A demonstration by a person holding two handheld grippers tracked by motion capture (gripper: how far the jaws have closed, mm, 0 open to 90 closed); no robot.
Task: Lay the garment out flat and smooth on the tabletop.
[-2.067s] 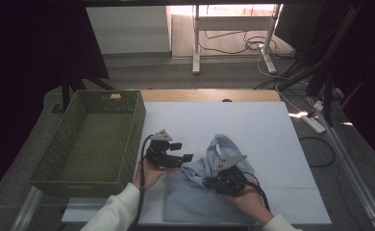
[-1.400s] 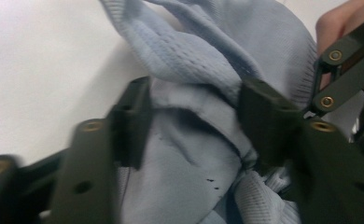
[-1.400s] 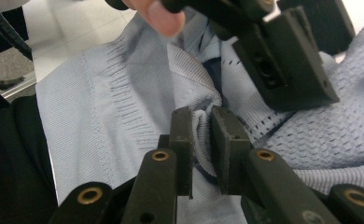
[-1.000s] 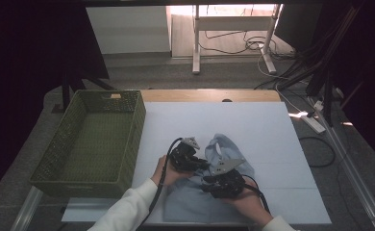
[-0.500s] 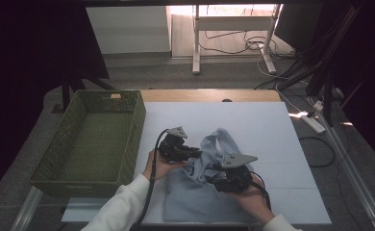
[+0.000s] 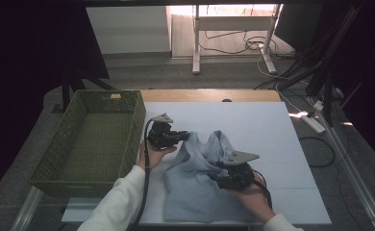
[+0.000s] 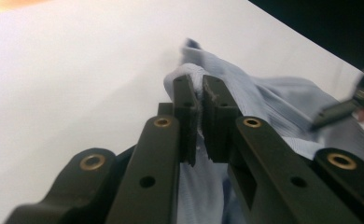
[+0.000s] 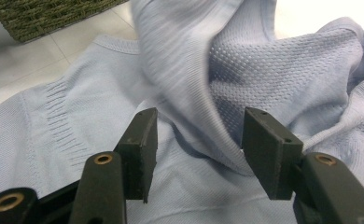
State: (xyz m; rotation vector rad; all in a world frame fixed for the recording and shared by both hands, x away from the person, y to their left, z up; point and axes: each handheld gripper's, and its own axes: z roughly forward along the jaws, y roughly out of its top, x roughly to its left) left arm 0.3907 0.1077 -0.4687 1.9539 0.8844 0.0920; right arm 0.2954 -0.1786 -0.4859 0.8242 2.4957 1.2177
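- White sheeting covers the surface (image 6: 253, 120), with dark floor, cables and a metal stand leg beyond its far edge.
- On the sheet's left side stands a green woven basket (image 6: 92, 139), just beside the left hand.
- A light blue knitted garment (image 6: 200, 187) lies on the near middle of the sheet, its lower part spread flat and its upper part rumpled and lifted into folds.
- The left tongs (image 6: 185, 136) sit at the garment's upper left corner, pressed together on a pinch of the blue fabric; in the left gripper view the cloth (image 7: 196, 77) is clamped between the two black jaws and drapes away to the right.
- The right tongs (image 6: 214, 177) rest on the middle of the garment, right of the left tongs and nearer the person.
- In the right gripper view their jaws stand apart, having just been opening, with a raised fold of the knit (image 8: 203, 107) rising between them and neither pad pressing on it.
- White sleeves enter from the near edge.
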